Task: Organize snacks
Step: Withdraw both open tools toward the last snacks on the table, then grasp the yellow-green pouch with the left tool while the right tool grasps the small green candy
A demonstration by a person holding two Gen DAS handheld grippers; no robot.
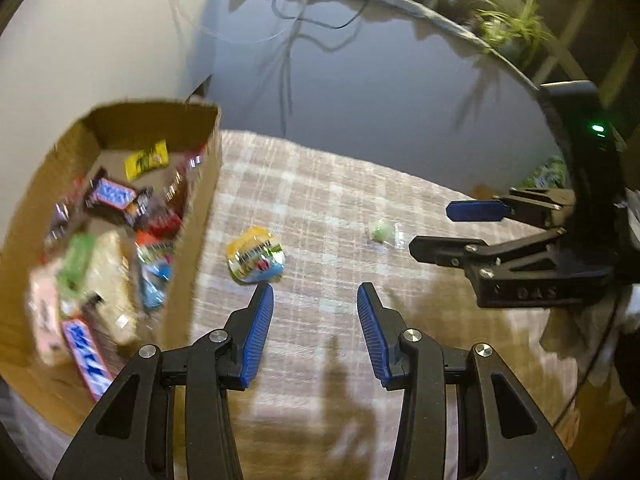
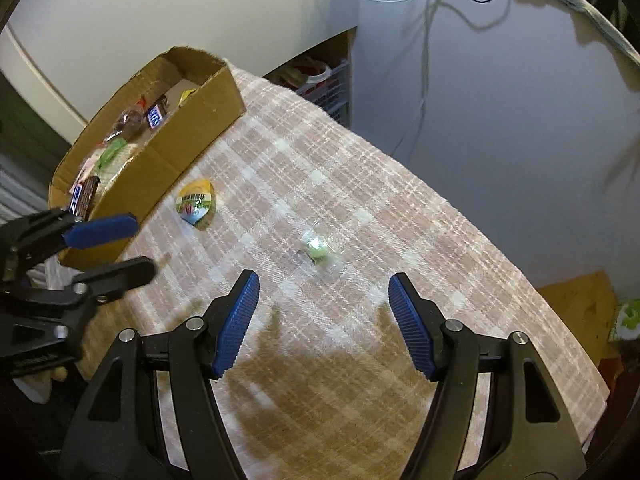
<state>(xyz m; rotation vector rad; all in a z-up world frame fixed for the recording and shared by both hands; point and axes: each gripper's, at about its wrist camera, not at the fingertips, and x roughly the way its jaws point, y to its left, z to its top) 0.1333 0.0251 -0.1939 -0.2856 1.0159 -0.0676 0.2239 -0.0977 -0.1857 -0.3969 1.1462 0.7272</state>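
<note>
The cardboard box [image 1: 200,216], already heaped with wrapped bars, sits ahead-left of the left gripper [image 1: 315,336], whose jaws are spread and empty. Two snacks lie loose on the plaid cloth [image 2: 360,208]. The round yellow packet [image 1: 255,255] is just beyond the left gripper's left fingertip, close beside the box wall, so that claw is nearer. The small green candy [image 2: 318,249] lies straight ahead of the right gripper [image 2: 324,324], likewise released.

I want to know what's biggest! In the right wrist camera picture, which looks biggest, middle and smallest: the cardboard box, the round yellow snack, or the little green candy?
1. cardboard box
2. round yellow snack
3. little green candy, though it is blurry
</note>
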